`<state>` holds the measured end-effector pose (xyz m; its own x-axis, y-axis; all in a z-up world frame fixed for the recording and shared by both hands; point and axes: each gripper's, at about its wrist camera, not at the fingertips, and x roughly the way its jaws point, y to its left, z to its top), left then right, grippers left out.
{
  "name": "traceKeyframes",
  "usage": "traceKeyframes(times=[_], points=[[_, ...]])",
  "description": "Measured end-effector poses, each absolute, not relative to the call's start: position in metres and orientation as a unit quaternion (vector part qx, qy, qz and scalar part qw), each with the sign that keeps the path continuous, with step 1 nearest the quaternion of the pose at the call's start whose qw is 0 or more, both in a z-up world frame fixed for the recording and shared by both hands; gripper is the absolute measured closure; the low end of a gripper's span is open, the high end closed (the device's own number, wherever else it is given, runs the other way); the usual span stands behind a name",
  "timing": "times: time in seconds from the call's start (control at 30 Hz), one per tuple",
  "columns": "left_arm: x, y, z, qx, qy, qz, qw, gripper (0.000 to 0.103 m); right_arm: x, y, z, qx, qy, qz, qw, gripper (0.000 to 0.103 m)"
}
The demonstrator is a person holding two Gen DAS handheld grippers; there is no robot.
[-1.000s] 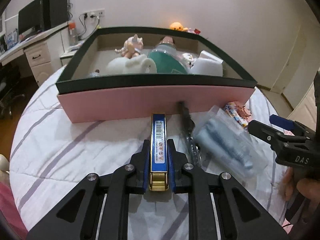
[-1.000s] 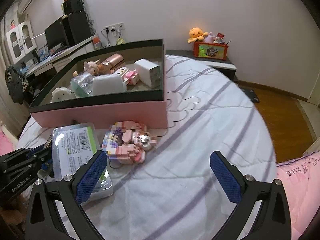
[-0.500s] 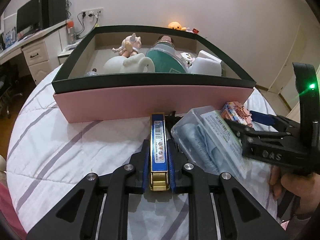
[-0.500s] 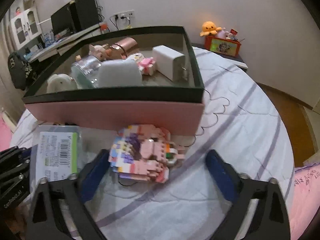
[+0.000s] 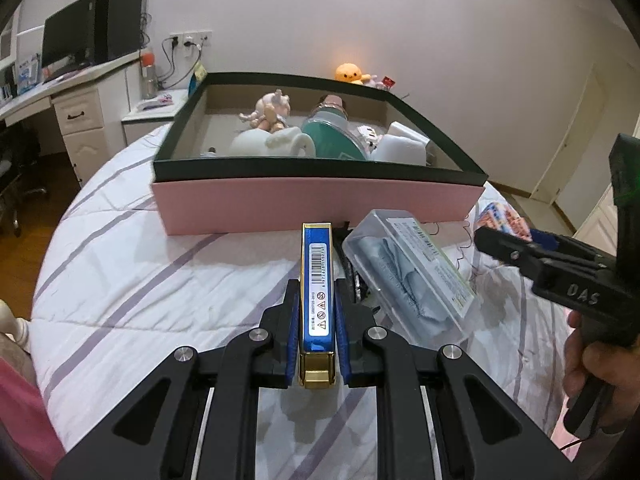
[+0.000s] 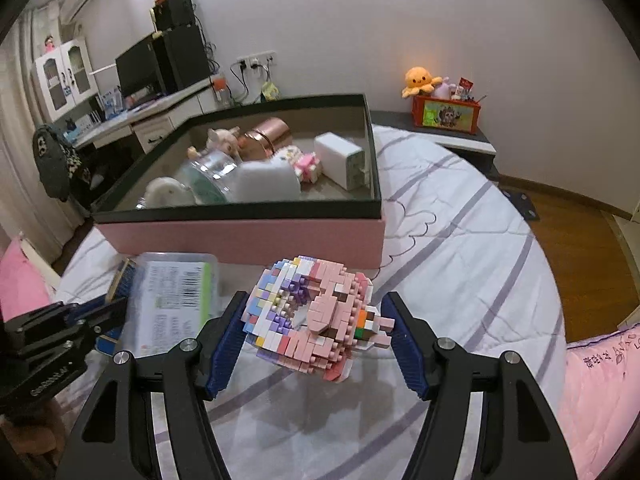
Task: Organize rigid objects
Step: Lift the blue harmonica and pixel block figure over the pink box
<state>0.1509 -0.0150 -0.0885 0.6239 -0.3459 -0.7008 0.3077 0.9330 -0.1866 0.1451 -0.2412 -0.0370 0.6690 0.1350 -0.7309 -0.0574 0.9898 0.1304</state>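
The pink brick figure (image 6: 316, 316) sits between the jaws of the right gripper (image 6: 316, 340). The jaws are wide apart around it. The left blue pad is close against its side, but whether it touches cannot be told. The right pad is just beside the small white nose bricks. The figure is made of tiny pink, white and purple bricks. It looks raised a little above the striped bedsheet (image 6: 460, 248), with a soft shadow under it.

The left gripper (image 5: 317, 312) has its jaws clamped tight on a slim blue box (image 5: 318, 280) with a gold end. The box points straight forward along the jaws, toward the big pink box (image 5: 312, 208). Its far tip is just short of the pink wall.

Just to the right of the blue box lies a clear plastic case (image 5: 412, 276) with a paper label and something grey folded inside. A dark thing is partly hidden between the two.

The pink box has a dark green rim and is open on top. Inside it are a white mug (image 5: 272, 146), a green glass jar (image 5: 332, 132), a little doll (image 5: 268, 110), a white block (image 6: 340, 160) and a shiny copper cup (image 6: 266, 136).

Far back, an orange plush octopus (image 6: 420, 80) sits on a red box by the wall.
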Motion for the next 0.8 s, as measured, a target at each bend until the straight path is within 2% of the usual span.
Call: traceKeyframes(times=[0.33, 0.8], points=[[0.131, 0.008, -0.044, -0.032, 0.340, -0.166, 0.925, 0.088, 0.136, -0.228, -0.007, 0.034, 0.373, 0.073, 0.924, 0.035], [0.152, 0.024, 0.010, -0.024, 0.285, -0.150, 0.946, 0.088, 0.154, -0.207, 0.040, 0.009, 0.329, 0.093, 0.940, 0.035]])
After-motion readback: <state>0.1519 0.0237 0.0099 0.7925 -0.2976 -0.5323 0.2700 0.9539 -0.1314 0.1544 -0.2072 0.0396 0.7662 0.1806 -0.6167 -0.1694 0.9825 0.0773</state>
